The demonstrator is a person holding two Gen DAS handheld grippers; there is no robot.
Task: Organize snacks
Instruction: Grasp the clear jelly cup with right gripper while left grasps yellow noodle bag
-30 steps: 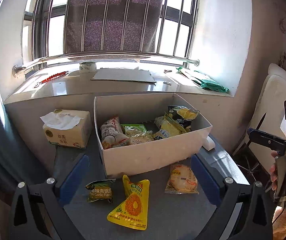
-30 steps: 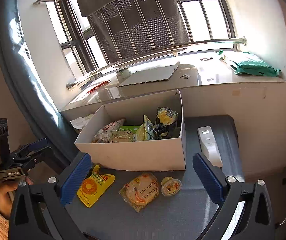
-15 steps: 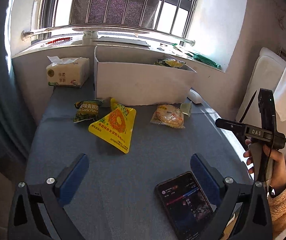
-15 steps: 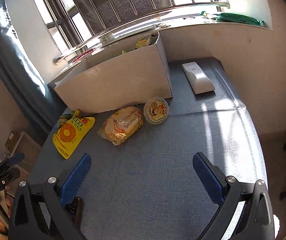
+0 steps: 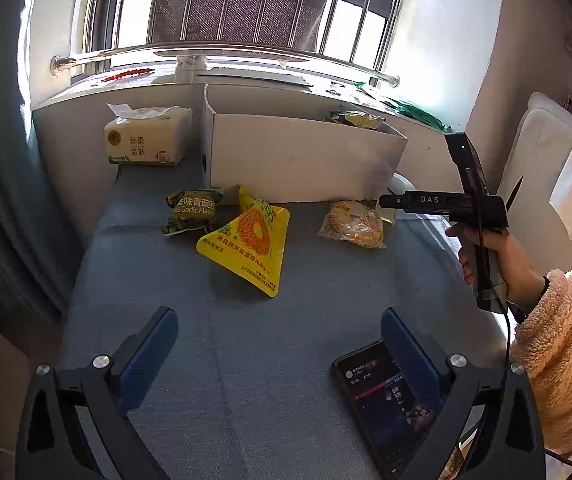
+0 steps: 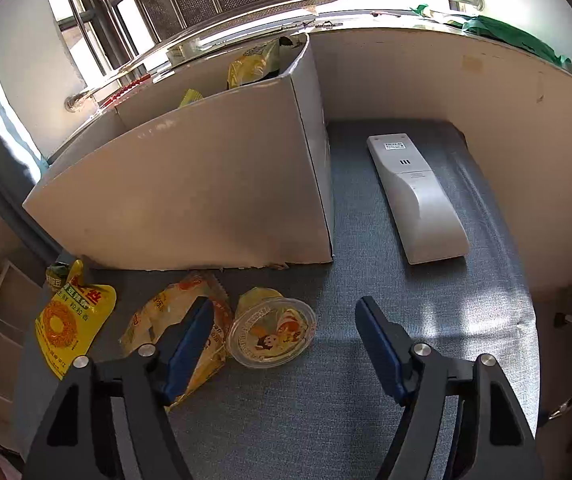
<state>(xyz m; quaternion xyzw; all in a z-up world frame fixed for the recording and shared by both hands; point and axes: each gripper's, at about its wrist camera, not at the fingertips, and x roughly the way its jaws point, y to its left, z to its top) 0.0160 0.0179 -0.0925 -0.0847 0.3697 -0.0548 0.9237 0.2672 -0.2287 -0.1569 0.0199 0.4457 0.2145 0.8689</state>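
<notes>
Four loose snacks are lying on a grey cloth-covered table [image 5: 246, 360], just in front of a white cardboard box [image 6: 206, 200] that is already holding several packets. Nearest the right gripper [image 6: 282, 344] is a small round jelly cup [image 6: 272, 326], tipped on its side with its printed lid facing the camera. It is touching a clear bread packet [image 6: 174, 312] to its left. Further left, a yellow triangular pouch [image 5: 248, 244] is lying flat, with a green pea bag [image 5: 192, 212] beside it, close to the box's near wall.

The right gripper is hovering low with its blue fingers spread wide and holding nothing; the cup is sitting between them, nearer the left finger, which is overlapping the bread packet. It is likely lining up to grasp the cup. The left gripper [image 5: 280, 350] is also wide apart and empty, waiting well back over bare cloth.

To the right of the box, a white remote [image 6: 416, 196] is resting along the cloth near the table's right edge. A dark phone [image 5: 382, 400] is lying at the near right, close to the left gripper's right finger. A tissue pack [image 5: 146, 136] is standing left of the box. The box's top is open, giving free room for lifting snacks over its wall.
</notes>
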